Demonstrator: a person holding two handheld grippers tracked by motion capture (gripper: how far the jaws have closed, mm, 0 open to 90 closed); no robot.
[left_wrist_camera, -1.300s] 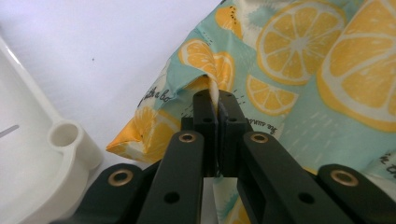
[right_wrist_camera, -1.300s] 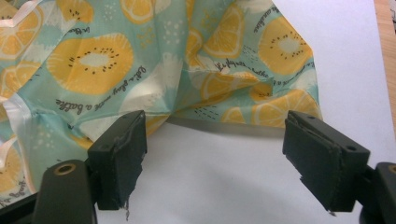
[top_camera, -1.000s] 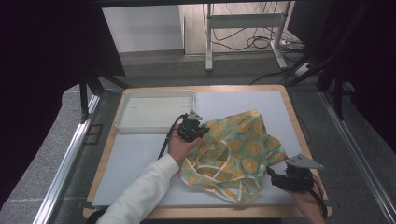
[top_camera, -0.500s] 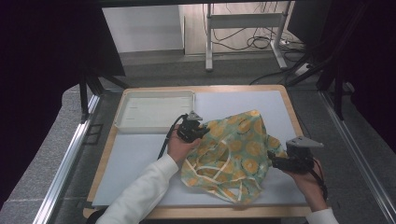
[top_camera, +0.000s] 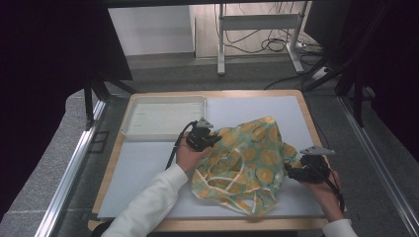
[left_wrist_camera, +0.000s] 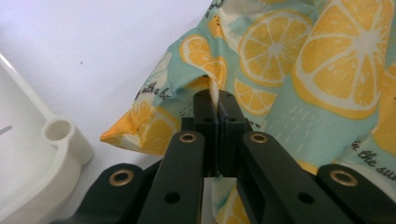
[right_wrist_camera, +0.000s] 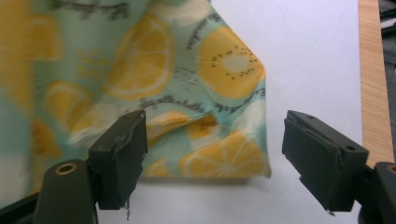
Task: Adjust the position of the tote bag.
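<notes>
A crumpled cloth [top_camera: 247,158] printed with lemon slices on pale green lies on the white mat, right of centre. My left gripper [top_camera: 213,139] is shut on a fold at the cloth's upper left edge; in the left gripper view its jaws pinch the cloth [left_wrist_camera: 280,60] at the left gripper's tip [left_wrist_camera: 215,100]. My right gripper [top_camera: 289,170] is at the cloth's right edge, held just off the mat. In the right gripper view the right gripper [right_wrist_camera: 212,140] stands open, with a corner of the cloth [right_wrist_camera: 215,93] lying ahead between the fingers, untouched.
A white tray [top_camera: 129,127] sits at the back left of the mat, close behind my left hand; its corner [left_wrist_camera: 56,135] is in the left gripper view. The wooden table edge [top_camera: 309,118] runs along the right. Bare mat [top_camera: 143,168] lies to the left.
My right gripper has moved up along the table toward the cloth's right edge. The left gripper and its hold on the cloth have stayed put.
</notes>
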